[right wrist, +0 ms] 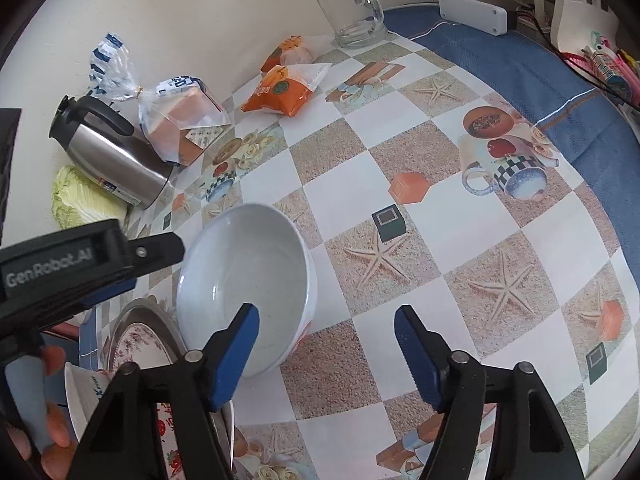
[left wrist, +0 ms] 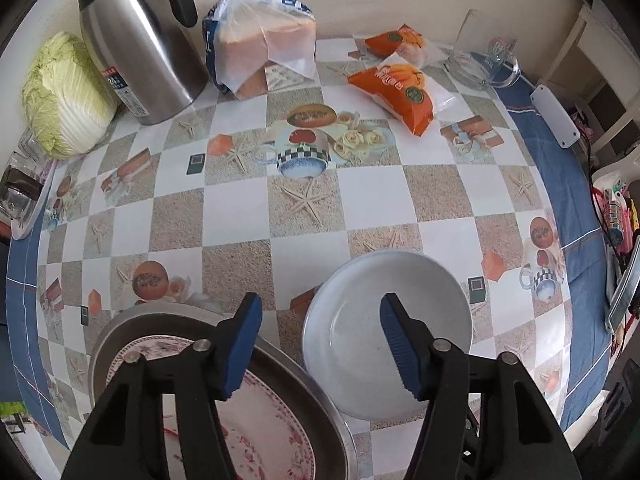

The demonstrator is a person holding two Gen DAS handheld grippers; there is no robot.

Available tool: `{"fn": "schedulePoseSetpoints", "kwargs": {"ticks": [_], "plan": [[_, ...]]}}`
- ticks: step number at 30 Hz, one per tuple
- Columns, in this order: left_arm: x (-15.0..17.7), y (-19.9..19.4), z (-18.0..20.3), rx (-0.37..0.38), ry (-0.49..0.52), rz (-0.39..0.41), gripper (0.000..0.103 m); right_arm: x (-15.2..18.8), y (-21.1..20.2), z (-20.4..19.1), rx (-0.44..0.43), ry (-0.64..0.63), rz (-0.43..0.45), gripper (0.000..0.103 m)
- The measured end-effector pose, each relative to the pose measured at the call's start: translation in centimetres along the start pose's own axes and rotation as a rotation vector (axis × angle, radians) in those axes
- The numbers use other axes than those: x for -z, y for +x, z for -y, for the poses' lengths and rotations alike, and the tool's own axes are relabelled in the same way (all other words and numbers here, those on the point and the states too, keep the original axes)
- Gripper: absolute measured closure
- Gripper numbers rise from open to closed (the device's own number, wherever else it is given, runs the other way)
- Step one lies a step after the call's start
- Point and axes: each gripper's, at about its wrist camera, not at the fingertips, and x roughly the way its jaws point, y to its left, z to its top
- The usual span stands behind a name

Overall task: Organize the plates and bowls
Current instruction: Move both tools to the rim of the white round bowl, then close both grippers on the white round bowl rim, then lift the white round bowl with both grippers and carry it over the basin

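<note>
We see a white bowl (left wrist: 386,332) standing on the checked surface (left wrist: 380,200), just beside a metal tray (left wrist: 304,380) that carries a flowered plate (left wrist: 272,412). The left gripper (left wrist: 320,344) hangs over the gap between tray and bowl, its jaws partly apart and holding nothing. The right gripper (right wrist: 326,354) hovers beside the bowl's rim, jaws apart and empty. A steel jug (left wrist: 140,44), bread and snack packets stand near the wall.
</note>
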Motion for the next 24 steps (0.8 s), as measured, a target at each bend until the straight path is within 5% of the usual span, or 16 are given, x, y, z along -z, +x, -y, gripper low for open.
{"fn": "schedulePoseSetpoints", "kwargs": {"ticks": [14, 24], "plan": [[0.3, 2.8, 0.3, 0.032, -0.063, -0.056, 0.085, 0.2, 1.2, 0.1, -0.077, 0.029, -0.035, 0.084], [1.7, 4.2, 3.4, 0.113, -0.024, -0.1, 0.087, -0.5, -0.3, 3.3, -0.005, 0.114, -0.001, 0.089]]}}
